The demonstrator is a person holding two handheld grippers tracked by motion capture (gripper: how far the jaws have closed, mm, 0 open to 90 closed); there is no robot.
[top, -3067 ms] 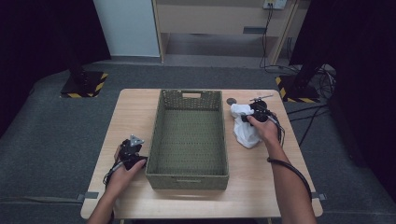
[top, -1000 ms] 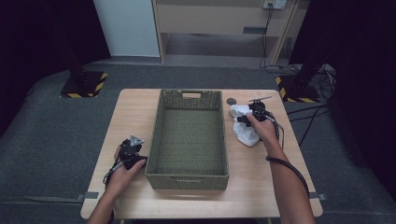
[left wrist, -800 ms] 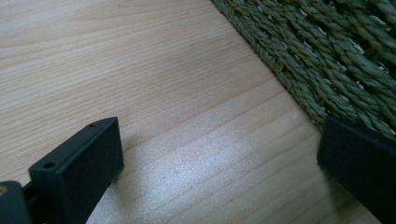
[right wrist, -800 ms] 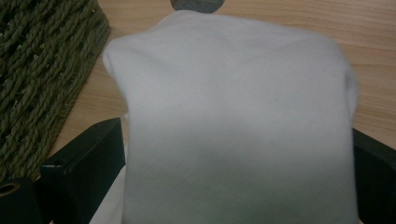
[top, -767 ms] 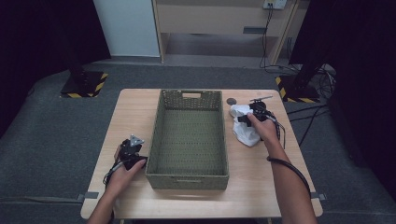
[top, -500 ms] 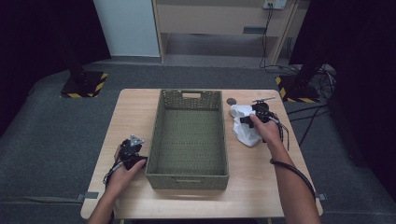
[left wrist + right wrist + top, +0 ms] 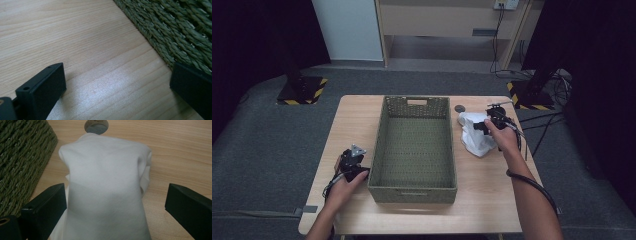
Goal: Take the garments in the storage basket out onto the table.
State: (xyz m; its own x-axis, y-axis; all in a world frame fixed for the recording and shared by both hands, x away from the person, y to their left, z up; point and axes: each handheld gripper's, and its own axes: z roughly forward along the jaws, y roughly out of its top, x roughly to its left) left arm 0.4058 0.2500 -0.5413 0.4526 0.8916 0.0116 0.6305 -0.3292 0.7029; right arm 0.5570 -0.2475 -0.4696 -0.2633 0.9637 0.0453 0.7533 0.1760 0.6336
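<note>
A crumpled white cloth (image 7: 474, 137) lies on the wooden table (image 7: 492, 190), right of a green woven basket (image 7: 384, 135). My right gripper (image 7: 482, 125) hovers at the cloth's far end. In the right gripper view it (image 7: 116, 202) is open, with the cloth (image 7: 107, 185) bulging between the jaws and the basket wall (image 7: 22, 152) at the left. My left gripper (image 7: 353, 156) rests near the basket's front left corner. The left gripper view shows it (image 7: 117, 77) open over bare wood, one jaw close to the basket (image 7: 175, 32).
A small round grey disc (image 7: 459, 108) lies on the table just beyond the cloth, also seen past the cloth (image 7: 96, 125) in the right gripper view. The basket's inside holds nothing. Cables trail off the table's right edge.
My right gripper has shifted slightly over the cloth, and the cloth has bunched a little differently. The left gripper has not moved.
</note>
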